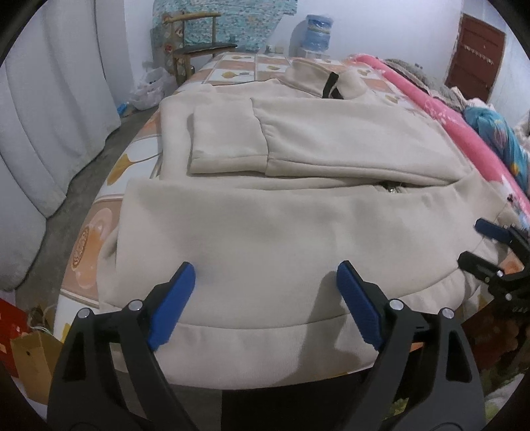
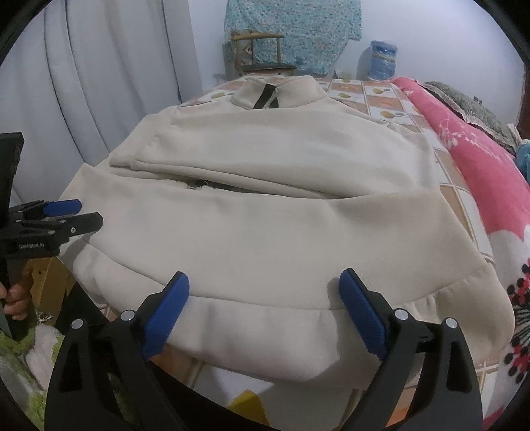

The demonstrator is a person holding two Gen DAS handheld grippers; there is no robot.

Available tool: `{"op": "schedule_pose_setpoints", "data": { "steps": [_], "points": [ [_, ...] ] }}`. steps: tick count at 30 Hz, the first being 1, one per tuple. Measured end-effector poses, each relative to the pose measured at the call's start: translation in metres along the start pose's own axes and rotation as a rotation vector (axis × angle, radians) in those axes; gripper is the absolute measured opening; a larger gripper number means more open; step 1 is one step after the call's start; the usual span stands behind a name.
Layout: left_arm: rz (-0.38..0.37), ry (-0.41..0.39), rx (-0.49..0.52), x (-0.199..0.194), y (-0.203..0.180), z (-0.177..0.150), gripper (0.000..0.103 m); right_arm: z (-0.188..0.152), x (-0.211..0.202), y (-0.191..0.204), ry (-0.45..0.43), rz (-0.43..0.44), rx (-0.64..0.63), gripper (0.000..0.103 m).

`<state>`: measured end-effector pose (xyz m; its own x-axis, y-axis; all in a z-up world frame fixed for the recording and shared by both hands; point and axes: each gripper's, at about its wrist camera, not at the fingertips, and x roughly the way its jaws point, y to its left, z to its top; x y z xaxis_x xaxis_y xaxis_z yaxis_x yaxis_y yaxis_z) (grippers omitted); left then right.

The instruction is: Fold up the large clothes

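Note:
A large cream zip-up sweatshirt (image 1: pixel 298 159) lies flat on the bed, collar at the far end, both sleeves folded across the chest. It also shows in the right wrist view (image 2: pixel 265 205). My left gripper (image 1: pixel 266 281) is open and empty, hovering over the hem's left part at the bed's near edge. My right gripper (image 2: pixel 265 291) is open and empty over the hem's right part. The right gripper also shows at the right edge of the left wrist view (image 1: pixel 487 245), and the left gripper at the left edge of the right wrist view (image 2: pixel 79 215).
The bed has a tiled-pattern sheet (image 1: pixel 232 71). A rolled pink floral blanket (image 2: pixel 470 139) lies along its right side. A wooden chair (image 1: pixel 195 39) and a water jug (image 1: pixel 318 31) stand beyond the bed. White curtains (image 1: pixel 49 99) hang on the left. A cardboard box (image 1: pixel 29 358) sits on the floor.

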<state>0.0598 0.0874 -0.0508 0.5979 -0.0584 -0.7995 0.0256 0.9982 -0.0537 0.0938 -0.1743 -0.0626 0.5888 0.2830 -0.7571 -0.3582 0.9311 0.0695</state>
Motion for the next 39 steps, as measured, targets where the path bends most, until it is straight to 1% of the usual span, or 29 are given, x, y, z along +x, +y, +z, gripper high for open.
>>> {"op": "schedule_pose_setpoints", "data": {
  "steps": [2,18,32,39],
  "points": [
    [0.016,0.002,0.014,0.0008,-0.0028,-0.001,0.085,-0.0007,0.0004,0.0006,-0.001,-0.004,-0.005,0.091],
    [0.051,0.023,0.012,0.0064,-0.0067,-0.0017,0.095,-0.0008,0.0051,0.0049,0.004,-0.028,-0.035,0.095],
    [0.061,0.017,0.012,0.0086,-0.0088,-0.0017,0.095,-0.0029,0.0062,0.0082,-0.004,-0.047,-0.044,0.096],
    [0.059,0.017,0.013,0.009,-0.0089,-0.002,0.095,-0.0068,0.0054,0.0083,-0.023,-0.052,-0.049,0.096]
  ]
}}
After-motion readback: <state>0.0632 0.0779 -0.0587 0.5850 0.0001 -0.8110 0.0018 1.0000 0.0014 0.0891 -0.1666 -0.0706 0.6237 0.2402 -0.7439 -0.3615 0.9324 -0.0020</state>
